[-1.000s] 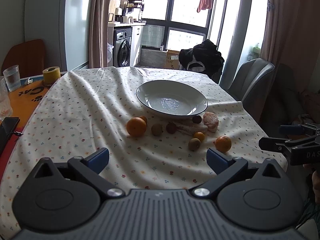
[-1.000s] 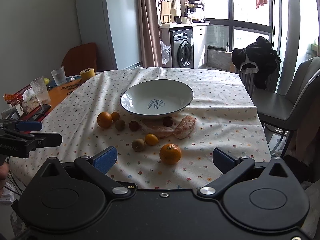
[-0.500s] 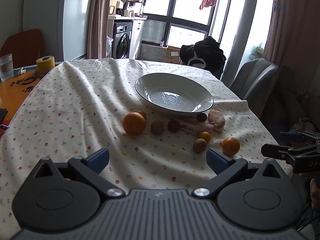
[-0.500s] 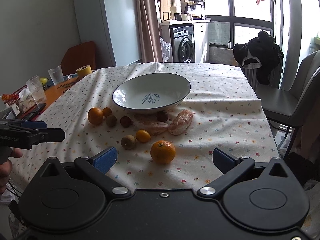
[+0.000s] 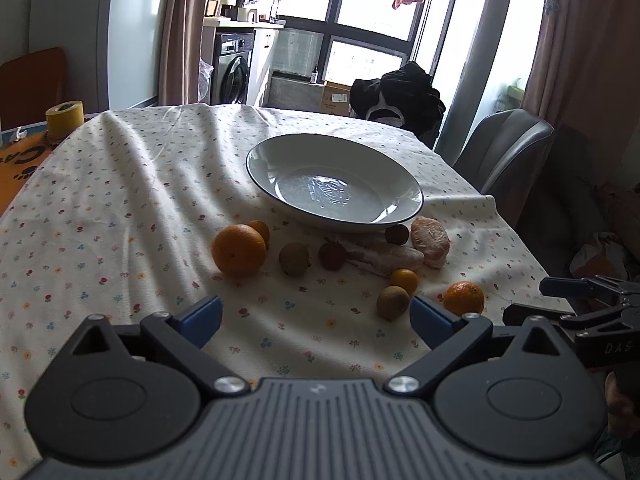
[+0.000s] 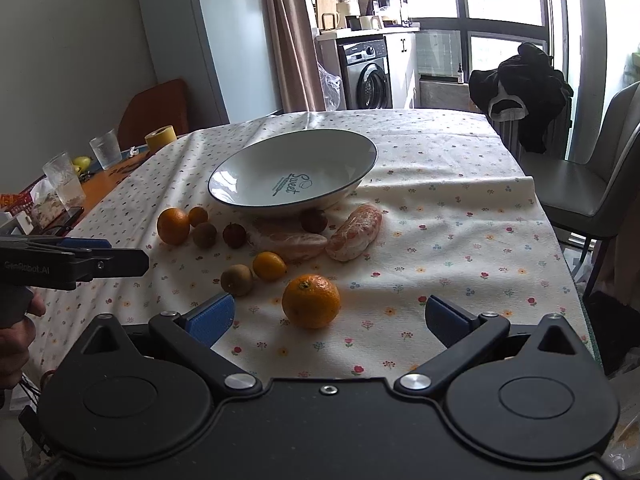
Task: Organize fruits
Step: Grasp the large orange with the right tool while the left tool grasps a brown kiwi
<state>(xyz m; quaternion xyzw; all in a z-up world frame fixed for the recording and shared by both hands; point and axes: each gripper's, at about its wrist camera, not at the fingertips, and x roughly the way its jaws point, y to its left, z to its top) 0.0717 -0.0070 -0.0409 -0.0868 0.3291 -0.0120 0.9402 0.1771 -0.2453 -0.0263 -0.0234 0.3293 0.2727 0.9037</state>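
Bench [image 6: 460,200] carrying empty bowl [image 6: 256,176]; fruits lying loose just before it. Right gripper [image 6: 328,316] hovering near orange [image 6: 311,301], fingers spread wide, holding nothing. Left gripper [image 5: 316,316] likewise wide, empty. Approaching first pick; next needing descent, fingers straddling orange.

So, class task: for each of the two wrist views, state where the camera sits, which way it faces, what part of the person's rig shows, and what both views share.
Left wrist: sits on the left gripper, jaws open, facing across the table at the bowl; the right gripper shows at its right edge.
Right wrist: sits on the right gripper, jaws open, facing the bowl and near orange; the left gripper and a hand show at its left.
Shared: bowl, fruits, flowered tablecloth, washing machine.
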